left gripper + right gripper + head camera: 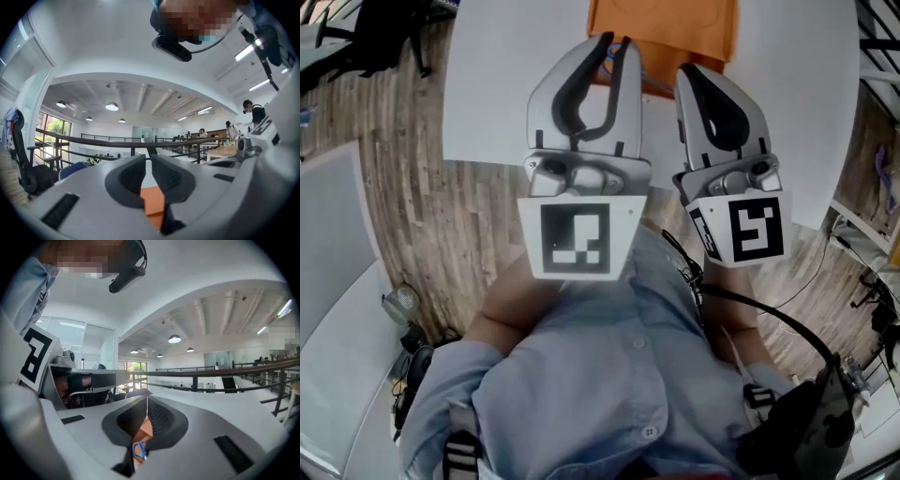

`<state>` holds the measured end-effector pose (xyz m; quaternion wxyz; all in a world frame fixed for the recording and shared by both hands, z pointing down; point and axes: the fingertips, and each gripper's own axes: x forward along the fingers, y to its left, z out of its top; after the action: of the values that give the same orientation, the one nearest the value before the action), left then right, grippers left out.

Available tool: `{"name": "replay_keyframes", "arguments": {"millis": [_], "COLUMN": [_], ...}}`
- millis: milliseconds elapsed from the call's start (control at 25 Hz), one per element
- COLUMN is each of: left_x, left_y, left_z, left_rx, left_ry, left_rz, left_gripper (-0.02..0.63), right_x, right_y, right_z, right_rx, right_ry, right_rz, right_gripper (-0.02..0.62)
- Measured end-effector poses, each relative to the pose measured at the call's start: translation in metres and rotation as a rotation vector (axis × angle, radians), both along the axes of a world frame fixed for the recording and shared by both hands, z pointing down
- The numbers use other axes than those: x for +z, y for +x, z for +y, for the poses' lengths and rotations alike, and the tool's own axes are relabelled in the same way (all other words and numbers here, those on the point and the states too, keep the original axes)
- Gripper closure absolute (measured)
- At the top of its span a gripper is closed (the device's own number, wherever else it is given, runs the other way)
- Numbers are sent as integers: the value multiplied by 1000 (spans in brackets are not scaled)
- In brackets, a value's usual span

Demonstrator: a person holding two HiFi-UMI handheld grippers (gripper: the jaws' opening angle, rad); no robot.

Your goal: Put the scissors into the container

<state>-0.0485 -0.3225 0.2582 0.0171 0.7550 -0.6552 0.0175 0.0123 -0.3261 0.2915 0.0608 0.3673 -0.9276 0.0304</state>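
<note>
Left gripper (615, 41) hovers over the white table (502, 84), jaws a sliver apart and holding nothing. Just beyond its tips I've got the orange container (675, 28), far side. Right gripper (686, 73) close beside, jaws pressed together, empty; below them I glimpse the blue scissors (139, 449) against the orange.

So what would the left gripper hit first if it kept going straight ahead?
Most likely the orange container: the left gripper points at its near edge. Height is unclear, so it might pass just above.
</note>
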Motion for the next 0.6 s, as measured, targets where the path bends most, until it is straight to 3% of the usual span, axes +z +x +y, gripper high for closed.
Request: {"name": "replay_keyframes", "arguments": {"millis": [200,360,600], "left_x": [-58,-89,-105], "left_y": [32,46,66], "left_z": [33,59,79], "left_rx": [54,45,61], "left_ry": [118,199,233], "left_rz": [-57,-75,-106], "left_gripper": [561,561,561], "right_x": [-65,-105,-132], "right_y": [20,38,54], "right_z": [24,50,68], "right_rx": [49,83,104], "right_ry": [128,230,296], "right_rz": [-30,-42,-46], "right_gripper": [583,583,584]}}
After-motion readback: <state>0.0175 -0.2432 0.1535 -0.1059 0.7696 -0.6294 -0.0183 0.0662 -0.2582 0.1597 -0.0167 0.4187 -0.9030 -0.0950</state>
